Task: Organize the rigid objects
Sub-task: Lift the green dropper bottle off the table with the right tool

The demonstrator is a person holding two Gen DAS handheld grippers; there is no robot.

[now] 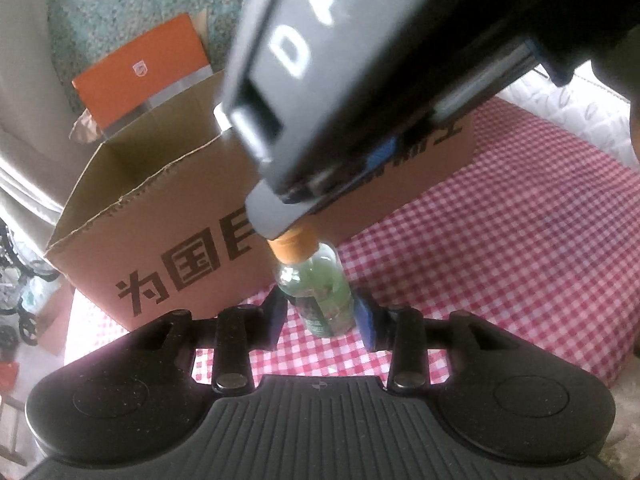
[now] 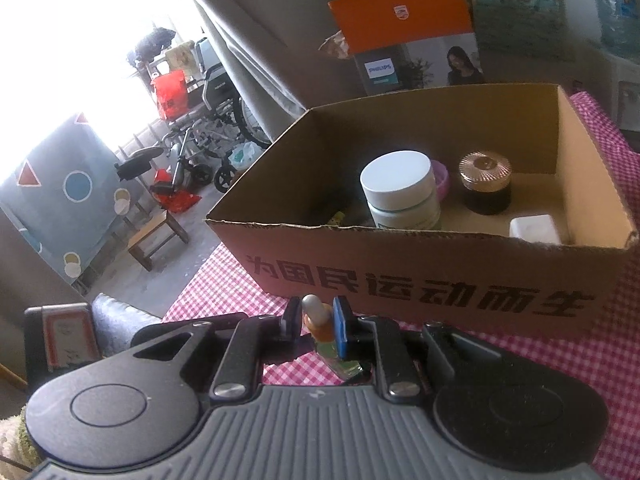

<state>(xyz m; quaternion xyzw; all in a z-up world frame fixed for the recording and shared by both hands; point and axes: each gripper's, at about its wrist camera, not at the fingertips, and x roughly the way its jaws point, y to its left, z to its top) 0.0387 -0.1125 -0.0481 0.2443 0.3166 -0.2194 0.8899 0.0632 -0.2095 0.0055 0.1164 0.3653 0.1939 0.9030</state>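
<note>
We see a red-checked tablecloth [image 2: 580, 380] carrying an open cardboard box [image 2: 420, 276]; a wheelchair [image 2: 208, 120] stands beyond. Our right gripper [image 2: 317, 322] is clamped on the green bottle [image 1: 316, 284] at its orange neck. Our left gripper [image 1: 322, 318] sits open around the bottle's body.

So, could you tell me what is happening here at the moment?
A person is sorting small items into a cardboard box on a red checked cloth. The right gripper is shut on the orange neck of a small dropper bottle of greenish liquid, just in front of the box. The left gripper is open, its fingers either side of the bottle's body without clearly touching it. A white-lidded jar, a gold-lidded dark jar and a small white container are in the box.
</note>
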